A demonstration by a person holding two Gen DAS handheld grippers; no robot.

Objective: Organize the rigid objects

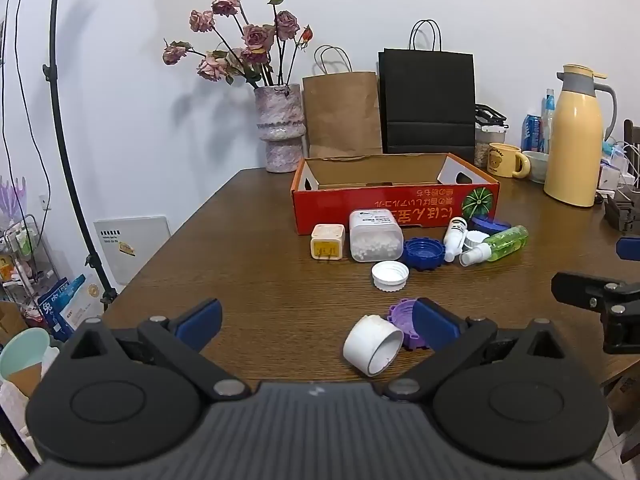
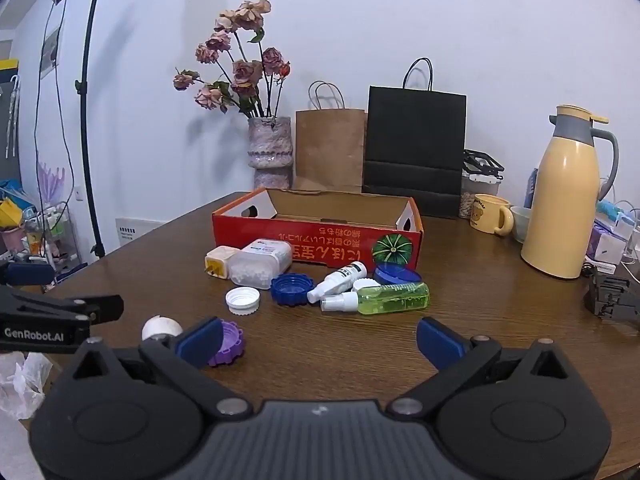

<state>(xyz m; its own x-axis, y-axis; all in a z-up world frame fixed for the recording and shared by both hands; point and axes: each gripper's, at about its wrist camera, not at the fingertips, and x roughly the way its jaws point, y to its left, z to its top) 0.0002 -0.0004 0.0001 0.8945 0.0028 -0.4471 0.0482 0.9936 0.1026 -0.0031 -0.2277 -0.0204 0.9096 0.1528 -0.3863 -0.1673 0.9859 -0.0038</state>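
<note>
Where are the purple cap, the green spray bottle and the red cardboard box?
purple cap [image 2: 230,342]: right wrist view, ridged side wall.
green spray bottle [image 2: 394,298]: right wrist view, clear green body.
red cardboard box [image 1: 394,208]: left wrist view, printed front wall.

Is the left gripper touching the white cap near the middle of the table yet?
Apart. In the left wrist view, bare table shows between the open left gripper and the white cap, which lies further ahead.

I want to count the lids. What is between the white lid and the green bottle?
The blue lid and a small white bottle lie between the white lid and the green bottle, clearest in the right wrist view.
</note>
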